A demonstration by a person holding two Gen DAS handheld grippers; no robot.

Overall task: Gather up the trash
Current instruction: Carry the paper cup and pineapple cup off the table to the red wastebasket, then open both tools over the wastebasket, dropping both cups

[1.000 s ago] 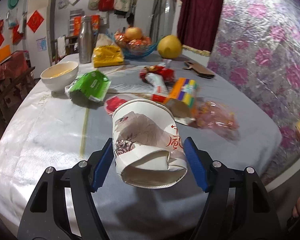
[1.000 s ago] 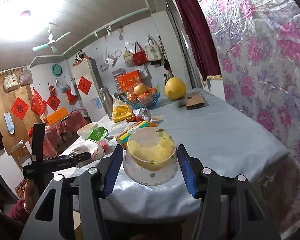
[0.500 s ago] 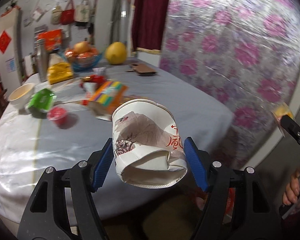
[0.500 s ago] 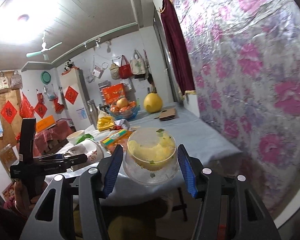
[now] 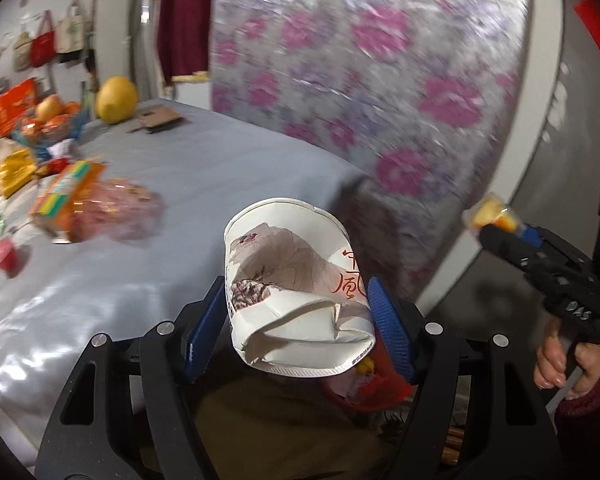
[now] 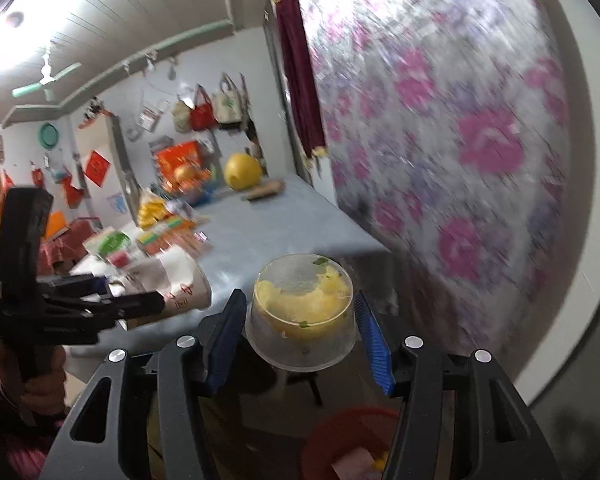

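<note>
Already both loads hang clear of the table, past its near corner, and every place below is given from that grey-clothed table. Beyond its far side hangs the pink-flowered sheet. On the floor just off the near corner stands a red bin, with some scraps already inside; in the left wrist view it shows only as a red edge under the cup.

Off that corner, the left gripper is clamped on a crumpled paper cup, blue pads pressed to its dented sides, mouth toward the camera. The right gripper is likewise clamped, on a clear plastic tub smeared with yellow food remains and bits of green.

Back on the table, toward its far left end, more litter waits: a striped orange packet, a pink crinkled wrapper, a yellow bag and a small red cup. The pomelo and fruit bowl at the far end look like keepers, not trash.

Risks, as I judge them: the cup is already buckled, so it could slip or fold out of the pads. The tub is tilted, so residue may drip onto the floor short of the bin. Letting go too early would drop either piece beside the bin, and the two grippers could knock together over its narrow mouth.
</note>
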